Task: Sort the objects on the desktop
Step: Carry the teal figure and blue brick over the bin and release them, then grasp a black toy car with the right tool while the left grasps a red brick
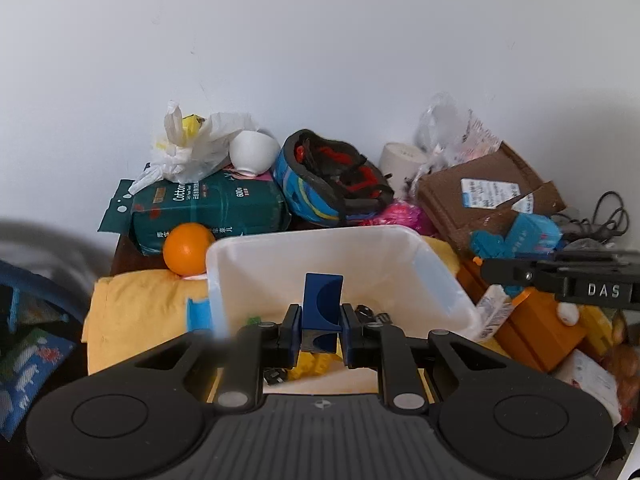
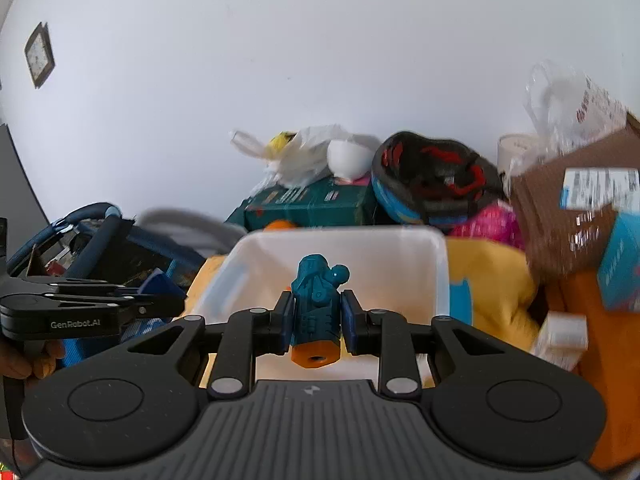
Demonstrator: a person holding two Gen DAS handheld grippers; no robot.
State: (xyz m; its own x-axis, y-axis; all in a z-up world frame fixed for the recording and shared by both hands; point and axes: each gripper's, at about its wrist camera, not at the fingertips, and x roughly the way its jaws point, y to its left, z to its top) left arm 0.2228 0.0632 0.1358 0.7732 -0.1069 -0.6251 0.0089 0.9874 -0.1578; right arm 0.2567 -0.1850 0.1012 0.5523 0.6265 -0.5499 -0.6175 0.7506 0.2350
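We read "Cotton" and "600" on the green tissue pack at ten o'clock of the bin, "DAS" on the right gripper at three o'clock, and "GenRobot.AI" on the left gripper at nine o'clock.

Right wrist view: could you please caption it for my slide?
Right gripper clamps a teal toy blaster above the white bin.

Both wrist views over white bin

Black tongs, blue pads, silver screws; lettering partly blurred.
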